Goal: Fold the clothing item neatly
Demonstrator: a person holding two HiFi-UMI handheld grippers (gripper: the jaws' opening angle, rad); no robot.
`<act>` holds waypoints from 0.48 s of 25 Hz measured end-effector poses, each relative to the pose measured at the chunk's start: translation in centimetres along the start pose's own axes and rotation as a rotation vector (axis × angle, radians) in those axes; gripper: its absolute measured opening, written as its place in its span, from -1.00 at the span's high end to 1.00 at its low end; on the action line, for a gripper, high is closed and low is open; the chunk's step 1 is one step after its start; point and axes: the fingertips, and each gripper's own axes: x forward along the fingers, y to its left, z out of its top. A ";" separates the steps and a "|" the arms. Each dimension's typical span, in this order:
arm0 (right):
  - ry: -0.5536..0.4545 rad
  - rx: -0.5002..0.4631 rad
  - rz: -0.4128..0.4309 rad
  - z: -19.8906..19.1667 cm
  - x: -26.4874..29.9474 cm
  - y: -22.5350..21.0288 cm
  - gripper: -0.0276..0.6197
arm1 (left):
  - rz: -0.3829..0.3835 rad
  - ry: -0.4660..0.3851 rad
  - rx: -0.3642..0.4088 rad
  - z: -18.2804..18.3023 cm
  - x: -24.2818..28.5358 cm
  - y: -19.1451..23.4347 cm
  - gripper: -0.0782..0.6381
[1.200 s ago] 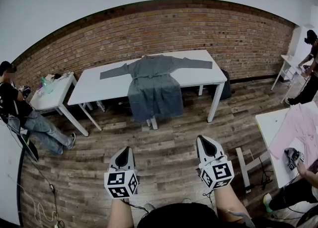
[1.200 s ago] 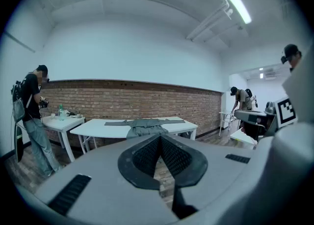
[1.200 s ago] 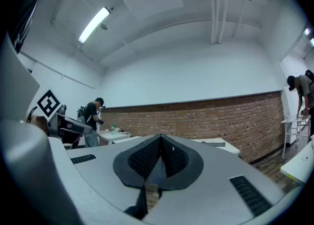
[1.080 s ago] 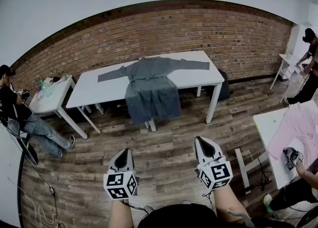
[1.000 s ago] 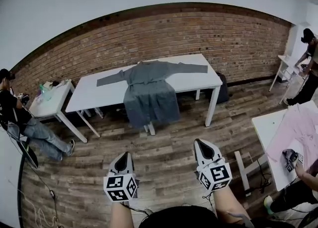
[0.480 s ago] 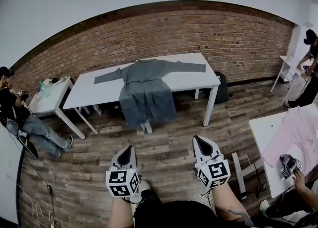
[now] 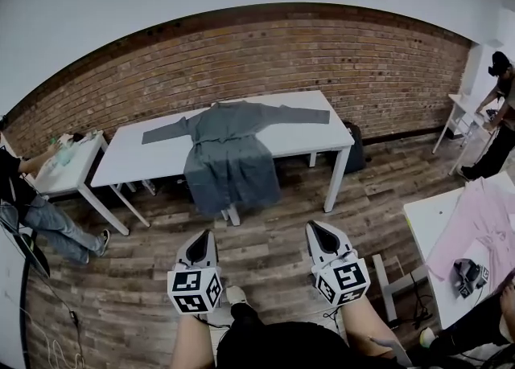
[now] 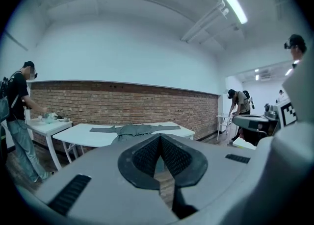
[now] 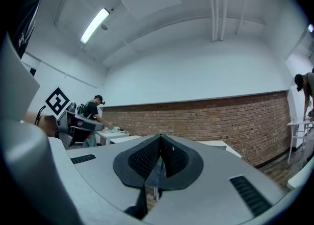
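A grey long-sleeved garment (image 7: 230, 146) lies spread on the white table (image 7: 153, 158) by the brick wall, sleeves out to both sides, its lower part hanging over the front edge. The left gripper view shows the same garment (image 8: 131, 130) far ahead. My left gripper (image 7: 198, 240) and right gripper (image 7: 320, 231) are held low over the wooden floor, well short of the table. Both are shut with nothing between the jaws. In the gripper views, the left gripper (image 8: 160, 140) and right gripper (image 9: 160, 139) each show closed pads.
A smaller white table (image 7: 60, 170) stands at the left with a seated person (image 7: 24, 207) beside it. At the right, another white table (image 7: 434, 223) carries a pink garment (image 7: 483, 219). A person (image 7: 500, 110) stands at the far right. Wooden floor lies between me and the table.
The view has moved closer to the table and shifted a little. Both grippers stay shut and keep their places in front of me.
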 end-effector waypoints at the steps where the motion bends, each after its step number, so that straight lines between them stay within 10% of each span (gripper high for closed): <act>1: 0.001 0.018 0.003 0.0 0.6 -0.1 0.91 | -0.003 -0.001 -0.003 0.1 0.5 0.2 0.80; 12: 0.045 0.055 0.055 -2.2 7.4 1.6 0.91 | -0.019 0.024 -0.040 -0.9 5.8 3.8 0.80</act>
